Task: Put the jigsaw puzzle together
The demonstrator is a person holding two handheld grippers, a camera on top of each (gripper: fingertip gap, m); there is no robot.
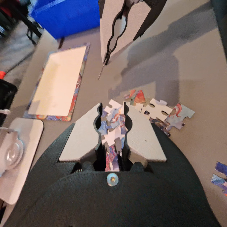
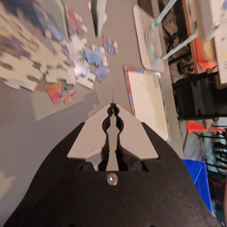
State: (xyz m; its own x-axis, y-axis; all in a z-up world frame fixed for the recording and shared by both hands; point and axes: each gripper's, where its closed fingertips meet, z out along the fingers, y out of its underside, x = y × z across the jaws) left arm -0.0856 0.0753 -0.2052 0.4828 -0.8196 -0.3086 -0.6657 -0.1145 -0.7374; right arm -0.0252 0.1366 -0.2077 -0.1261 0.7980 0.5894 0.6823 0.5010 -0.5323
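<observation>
Plainly, the right gripper is pinched onto a single puzzle piece, held edge-on so it shows only as a thin sliver sticking out at twelve o'clock past the tips; its picture cannot be read. In the left wrist view the left gripper stands parted and holds nothing, hovering over the loose pile of pieces on the grey table. More pieces lie at two o'clock of its tips, many white side up, and an orange one at one o'clock. The puzzle tray, at ten o'clock of the left tips, shows a printed border around a bare white bed with no piece seated in it. I judge the task barely begun: one piece is lifted, none placed, and nearly the whole heap still needs turning, sorting and fitting.
</observation>
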